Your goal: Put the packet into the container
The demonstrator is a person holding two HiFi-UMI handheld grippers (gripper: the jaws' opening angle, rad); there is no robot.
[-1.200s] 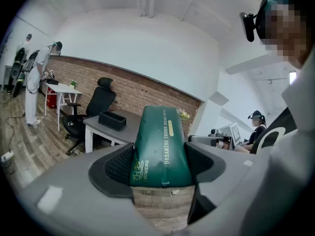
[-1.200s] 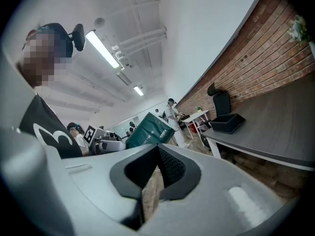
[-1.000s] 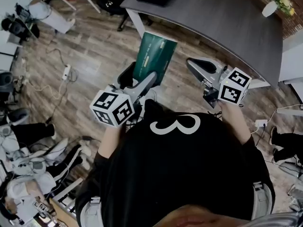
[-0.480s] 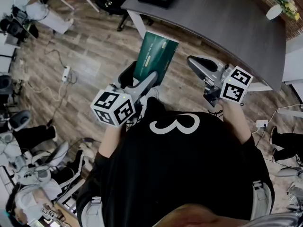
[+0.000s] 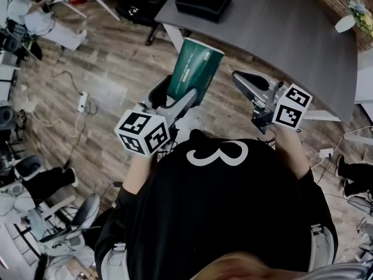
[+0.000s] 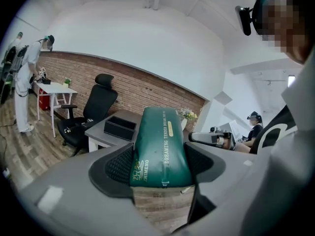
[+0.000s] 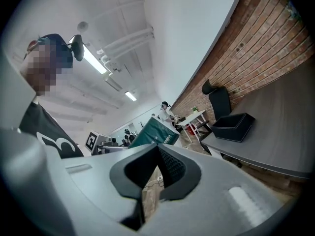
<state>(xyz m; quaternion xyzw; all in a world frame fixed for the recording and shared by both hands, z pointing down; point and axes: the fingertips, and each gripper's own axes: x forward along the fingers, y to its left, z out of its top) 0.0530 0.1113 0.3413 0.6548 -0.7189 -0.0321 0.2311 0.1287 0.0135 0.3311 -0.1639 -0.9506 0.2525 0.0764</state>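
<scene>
A dark green packet (image 5: 195, 69) with gold print is held in the air over the wooden floor, and my left gripper (image 5: 173, 95) is shut on its lower end. In the left gripper view the packet (image 6: 160, 149) fills the gap between the jaws and points at the black open container (image 6: 118, 128). That container (image 5: 203, 3) sits on the near left corner of the grey table (image 5: 291, 34). My right gripper (image 5: 247, 84) hovers to the right of the packet, shut and empty. In the right gripper view the packet (image 7: 155, 132) and the container (image 7: 234, 127) both show.
A black office chair (image 5: 137, 4) stands left of the table, near the container. A white vase with flowers (image 5: 345, 23) is at the table's far right. A power strip and cables (image 5: 81, 101) lie on the floor at left, with equipment beyond. A person stands by a small white table (image 6: 54, 90).
The left gripper has carried the packet a little forward and up toward the table corner. The right gripper has kept its place beside it.
</scene>
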